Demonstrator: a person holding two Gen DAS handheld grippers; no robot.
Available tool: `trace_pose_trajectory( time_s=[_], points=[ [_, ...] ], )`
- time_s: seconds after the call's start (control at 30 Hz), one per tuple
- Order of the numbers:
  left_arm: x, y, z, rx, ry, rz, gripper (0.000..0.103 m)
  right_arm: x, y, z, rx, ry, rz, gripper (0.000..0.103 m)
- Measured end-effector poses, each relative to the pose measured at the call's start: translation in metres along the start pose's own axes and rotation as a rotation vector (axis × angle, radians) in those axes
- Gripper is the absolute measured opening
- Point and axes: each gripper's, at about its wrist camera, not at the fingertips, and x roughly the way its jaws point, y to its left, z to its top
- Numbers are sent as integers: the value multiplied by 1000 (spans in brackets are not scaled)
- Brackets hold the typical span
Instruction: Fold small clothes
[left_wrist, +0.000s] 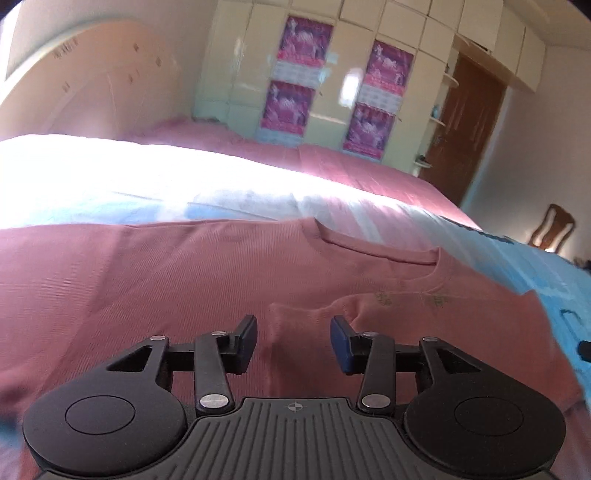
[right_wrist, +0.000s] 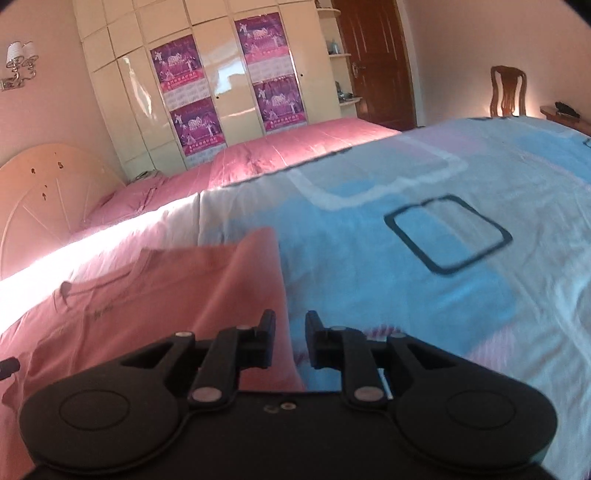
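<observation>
Pink shirt (left_wrist: 221, 273) lies flat on bed, both tools open above.

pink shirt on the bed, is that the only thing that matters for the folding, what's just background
Part of the job:
pink shirt
left gripper, open over the shirt
right gripper, open at the shirt's edge
bedspread, the folding surface

Just lying about:
posters
wardrobe
wooden chair
door
wall lamp

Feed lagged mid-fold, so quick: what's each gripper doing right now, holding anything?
Left gripper: open, nothing gripped, over the pink shirt.
Right gripper: open narrowly, holding nothing, above the shirt's edge on the bedsheet.
</observation>
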Motion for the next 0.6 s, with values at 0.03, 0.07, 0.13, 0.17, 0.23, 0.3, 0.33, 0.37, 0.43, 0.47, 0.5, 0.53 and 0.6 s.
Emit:
trace_pose_trajectory(
  time_s=[0.03,0.07,0.13,0.17,0.23,0.3,0.33,0.37,0.43,0.47,0.5,0.53,0.6],
  points=[
    [8,-1,1,-2,31,-14,42,3,1,3,-7,-1,9,19],
    [17,-3,2,0,64,-45,36,7,3,5,-14,-1,19,19],
    [12,-7,3,11,-9,-39,5,13,7,6,-32,10,42,15],
    [4,-8,3,11,-67,-18,5,17,9,6,-43,23,47,15],
    [-6,-11,0,33,-124,36,5,21,12,2,-68,46,47,14],
    [-2,-11,-5,50,-108,64,5,24,12,-2,-86,69,42,13],
    [2,-10,-8,45,-89,70,5,26,11,-4,-96,86,33,13],
    [6,-9,-10,42,-69,78,5,28,11,-5,-103,103,29,13],
    [14,-10,-10,51,-32,84,5,27,12,-3,-110,106,31,10],
    [14,-10,-8,52,-26,88,5,25,13,0,-113,91,37,10],
    [10,-12,-5,49,-42,107,6,24,16,4,-120,76,48,8],
    [3,-12,-4,49,-77,129,6,25,20,7,-136,68,63,6],
    [-8,-21,2,76,-133,146,6,37,30,13,-176,83,82,4]
  ],
)
